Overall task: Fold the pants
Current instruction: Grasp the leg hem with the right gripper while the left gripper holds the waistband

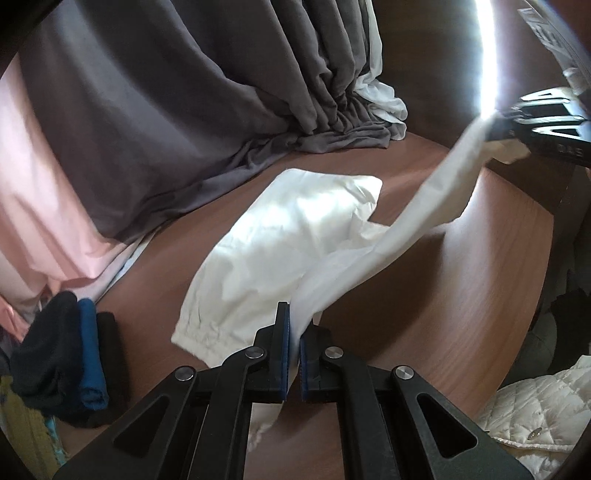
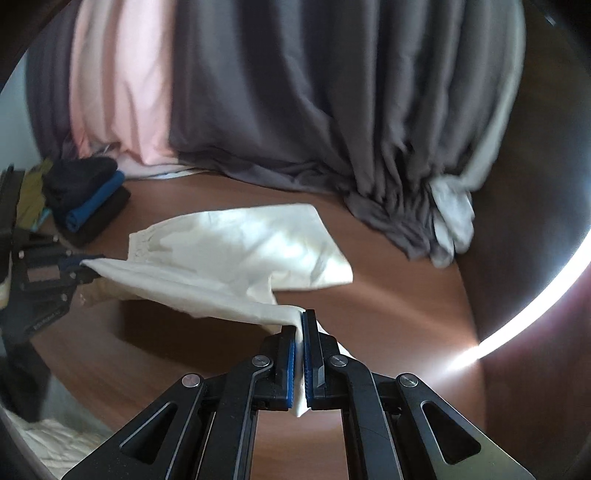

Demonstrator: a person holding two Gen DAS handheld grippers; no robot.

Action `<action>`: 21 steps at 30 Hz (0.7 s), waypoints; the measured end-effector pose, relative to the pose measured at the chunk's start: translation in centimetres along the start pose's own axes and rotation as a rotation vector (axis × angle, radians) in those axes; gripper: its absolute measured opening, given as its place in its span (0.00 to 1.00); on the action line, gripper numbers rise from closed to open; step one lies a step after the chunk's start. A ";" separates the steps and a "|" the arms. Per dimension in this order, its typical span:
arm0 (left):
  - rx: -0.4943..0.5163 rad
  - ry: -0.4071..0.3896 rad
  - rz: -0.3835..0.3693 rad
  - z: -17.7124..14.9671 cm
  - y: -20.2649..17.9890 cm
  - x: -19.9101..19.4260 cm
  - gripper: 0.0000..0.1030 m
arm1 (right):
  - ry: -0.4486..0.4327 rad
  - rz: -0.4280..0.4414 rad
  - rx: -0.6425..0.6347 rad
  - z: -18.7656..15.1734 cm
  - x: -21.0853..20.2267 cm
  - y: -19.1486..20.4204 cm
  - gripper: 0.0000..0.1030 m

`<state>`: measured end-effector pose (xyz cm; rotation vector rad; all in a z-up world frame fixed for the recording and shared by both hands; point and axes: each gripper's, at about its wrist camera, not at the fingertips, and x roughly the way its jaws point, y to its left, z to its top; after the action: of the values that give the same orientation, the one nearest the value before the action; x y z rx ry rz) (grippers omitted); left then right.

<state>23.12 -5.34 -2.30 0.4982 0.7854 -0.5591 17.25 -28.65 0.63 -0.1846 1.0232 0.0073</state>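
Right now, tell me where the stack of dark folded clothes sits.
The stack of dark folded clothes sits on the wooden table at far left in the right wrist view, below the pink curtain, left of the white pants.

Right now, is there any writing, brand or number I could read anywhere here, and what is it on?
No text can be read.
Right gripper: faint pale marks on its body, too blurred.
Left gripper: small print along its body, too small.
Paper sheet at the top corner: dark print, blurred out.
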 end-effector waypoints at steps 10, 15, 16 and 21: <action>-0.099 0.085 -0.023 4.8 4.9 3.9 0.06 | 0.000 0.014 -0.106 8.2 4.7 -1.0 0.03; -0.118 0.140 -0.006 6.3 7.1 6.6 0.06 | 0.004 0.029 -0.118 11.9 7.5 -1.3 0.03; -0.131 0.157 -0.007 6.5 7.7 7.5 0.06 | 0.015 0.036 -0.119 12.6 8.3 -1.3 0.03; -0.177 0.192 -0.001 7.0 9.6 10.5 0.06 | 0.060 0.053 -0.131 14.7 12.2 -1.4 0.03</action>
<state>38.83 -5.34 -4.13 0.3917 1.0087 -0.4415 36.25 -28.66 -2.08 -0.2782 1.0878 0.1181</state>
